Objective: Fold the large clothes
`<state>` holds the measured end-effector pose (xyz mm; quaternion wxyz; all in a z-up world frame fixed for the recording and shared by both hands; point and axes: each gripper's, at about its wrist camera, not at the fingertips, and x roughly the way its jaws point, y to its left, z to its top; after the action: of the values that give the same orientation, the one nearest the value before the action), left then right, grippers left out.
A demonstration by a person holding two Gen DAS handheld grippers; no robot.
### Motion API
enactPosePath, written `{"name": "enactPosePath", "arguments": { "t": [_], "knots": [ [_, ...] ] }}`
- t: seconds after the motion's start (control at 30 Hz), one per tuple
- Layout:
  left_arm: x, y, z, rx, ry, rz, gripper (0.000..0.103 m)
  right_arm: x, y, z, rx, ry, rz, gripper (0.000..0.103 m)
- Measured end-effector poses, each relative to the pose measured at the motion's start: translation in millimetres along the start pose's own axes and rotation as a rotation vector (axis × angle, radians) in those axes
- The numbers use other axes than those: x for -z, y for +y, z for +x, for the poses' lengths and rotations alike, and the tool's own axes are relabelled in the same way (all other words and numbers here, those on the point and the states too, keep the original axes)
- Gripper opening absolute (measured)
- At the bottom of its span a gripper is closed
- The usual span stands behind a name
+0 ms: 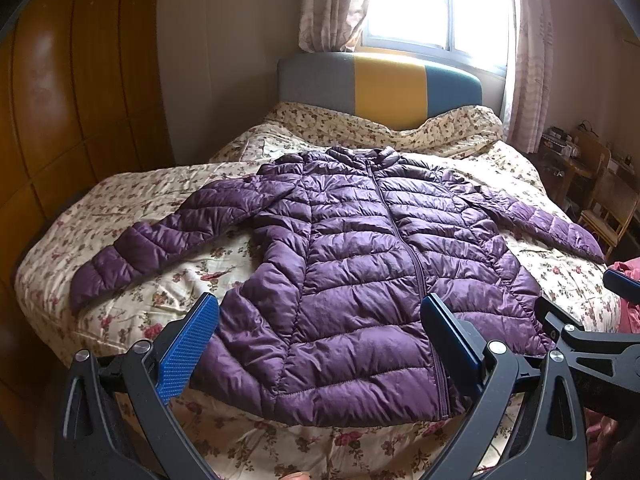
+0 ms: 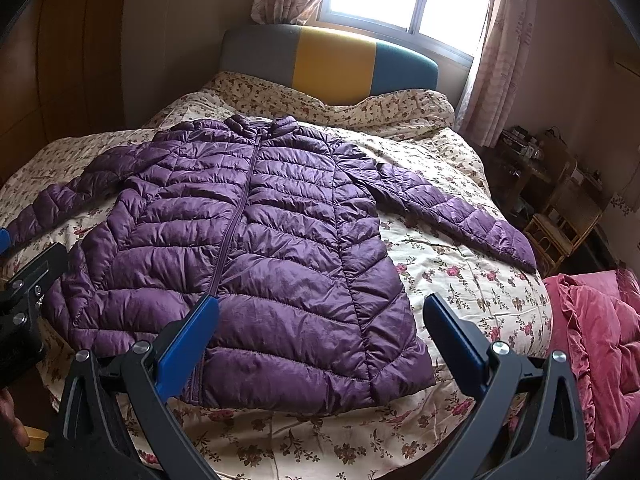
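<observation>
A purple quilted down jacket [image 1: 360, 264] lies flat and zipped on the floral bed cover [image 1: 132, 300], collar toward the headboard, both sleeves spread out. It also shows in the right wrist view [image 2: 248, 248]. My left gripper [image 1: 320, 312] is open and empty, held above the jacket's hem on its left half. My right gripper [image 2: 320, 312] is open and empty, held above the hem on the jacket's right half. The left sleeve [image 1: 160, 240] and right sleeve [image 2: 452, 208] lie angled outward on the cover.
A grey, yellow and teal headboard [image 1: 380, 84] stands under a bright window. A wooden wardrobe [image 1: 60, 120] lines the left wall. Wooden chairs and a cluttered table [image 2: 560, 208] stand at the right. A red quilt [image 2: 600, 340] lies beside the bed's right edge.
</observation>
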<state>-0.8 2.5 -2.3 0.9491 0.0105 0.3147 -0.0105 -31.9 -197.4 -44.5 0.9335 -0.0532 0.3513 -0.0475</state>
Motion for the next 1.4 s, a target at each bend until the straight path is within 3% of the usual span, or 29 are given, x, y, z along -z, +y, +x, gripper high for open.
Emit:
{"name": "enactPosePath", "arguments": {
  "t": [0.83, 1.4],
  "knots": [
    [-4, -2, 0, -0.001, 0.003, 0.005, 0.1, 1, -6, 6, 0.0, 0.012, 0.006, 0.101],
    [-4, -2, 22, 0.007, 0.053, -0.007, 0.1, 1, -9, 28, 0.006, 0.057, 0.018, 0.101]
  ]
}}
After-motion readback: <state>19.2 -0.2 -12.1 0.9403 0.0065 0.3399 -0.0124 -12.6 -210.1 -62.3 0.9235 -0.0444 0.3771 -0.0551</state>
